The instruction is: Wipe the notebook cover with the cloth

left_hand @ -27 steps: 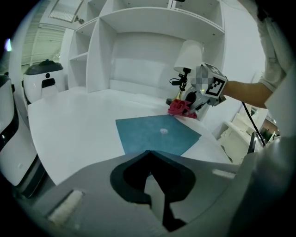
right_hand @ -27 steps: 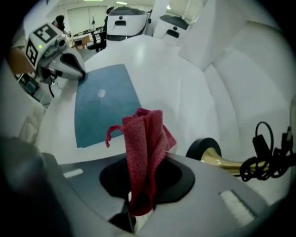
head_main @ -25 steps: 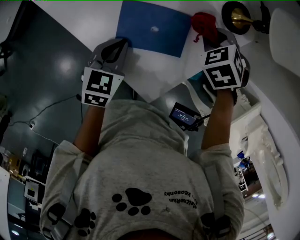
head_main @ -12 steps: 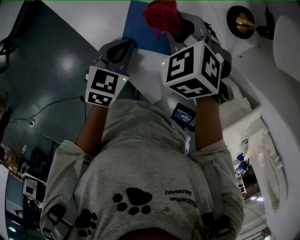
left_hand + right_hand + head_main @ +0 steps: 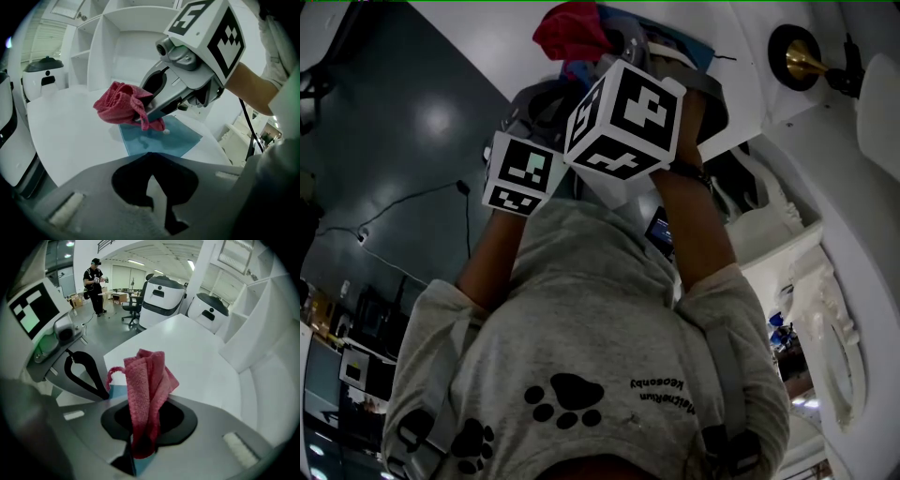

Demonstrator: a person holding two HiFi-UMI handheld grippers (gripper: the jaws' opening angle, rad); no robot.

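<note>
Right gripper (image 5: 143,446) clamped on the red cloth (image 5: 147,380), which hangs over the blue notebook (image 5: 173,138) on the white counter (image 5: 70,126). Left gripper (image 5: 152,187) closed, empty, at the notebook's near corner. Contact unclear, so I'd say wiping is barely started and the full cover is left.

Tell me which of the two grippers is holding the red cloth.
The right gripper: its jaws are shut on the red cloth. The left gripper holds no cloth.

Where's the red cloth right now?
In the left gripper view, the red terry cloth sits centre-left, clamped in the right tool, just over the left corner of the blue notebook on the white table.
</note>
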